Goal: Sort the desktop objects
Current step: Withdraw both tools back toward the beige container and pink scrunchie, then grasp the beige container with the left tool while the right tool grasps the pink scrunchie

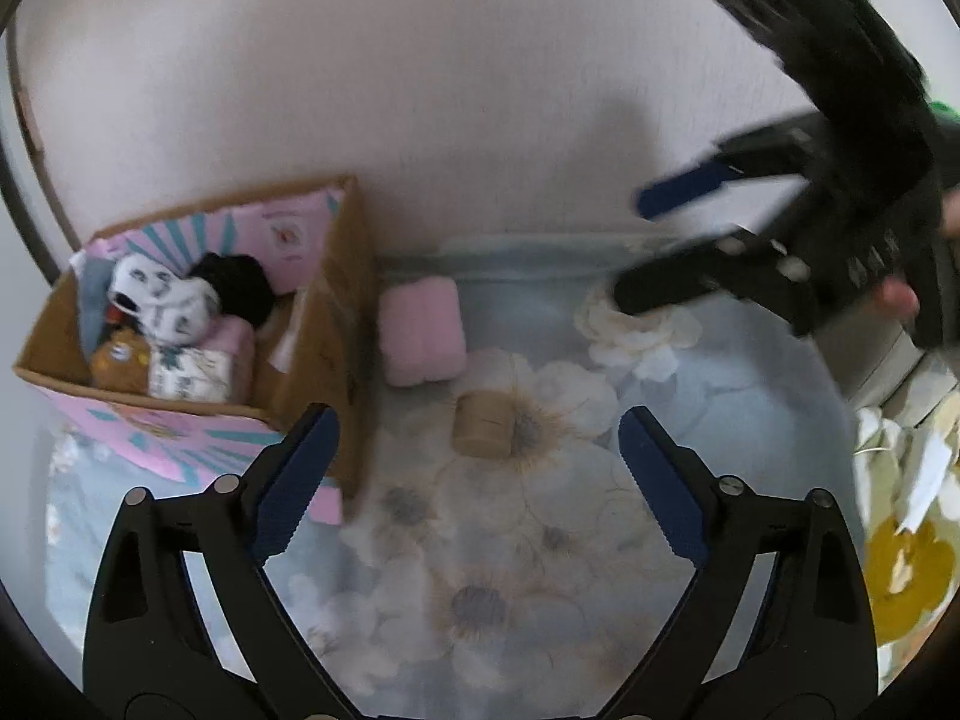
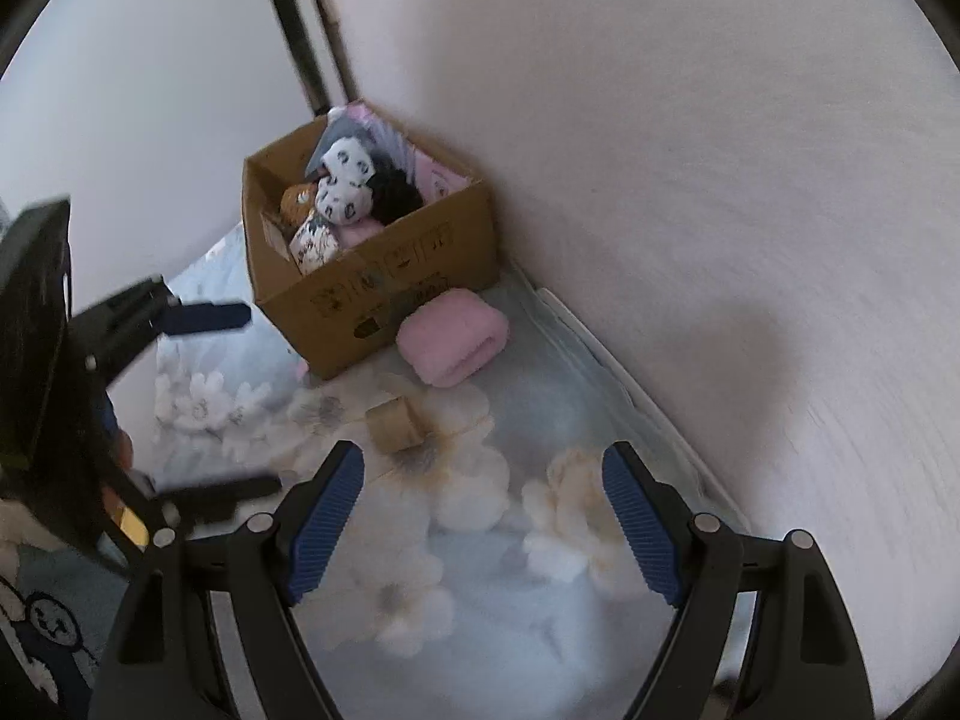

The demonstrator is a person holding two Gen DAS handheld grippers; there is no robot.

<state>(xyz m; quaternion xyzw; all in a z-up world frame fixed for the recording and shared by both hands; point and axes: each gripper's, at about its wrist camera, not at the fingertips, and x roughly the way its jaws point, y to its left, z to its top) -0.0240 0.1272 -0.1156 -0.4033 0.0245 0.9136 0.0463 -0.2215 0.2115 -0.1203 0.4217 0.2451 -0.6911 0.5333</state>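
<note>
A cardboard box [image 1: 342,324] [image 2: 384,294] stands at the back left against the wall, holding several rolled socks and cloths. A pink rolled towel [image 1: 422,330] [image 2: 454,336] lies beside the box on the flowered cloth. A small tan roll [image 1: 483,425] [image 2: 396,423] lies nearer, in front of the towel. My left gripper [image 1: 477,450] is open and empty above the cloth, the tan roll between and beyond its fingertips. My right gripper [image 2: 483,483] is open and empty; it also shows in the left wrist view [image 1: 636,252], blurred, at upper right.
A flowered blue cloth [image 1: 540,540] [image 2: 510,570] covers the surface. A pale wall [image 2: 690,180] runs close along the back and right. A yellow-and-white patterned cloth [image 1: 906,570] lies at the far right. The left gripper [image 2: 210,402] appears at the left of the right wrist view.
</note>
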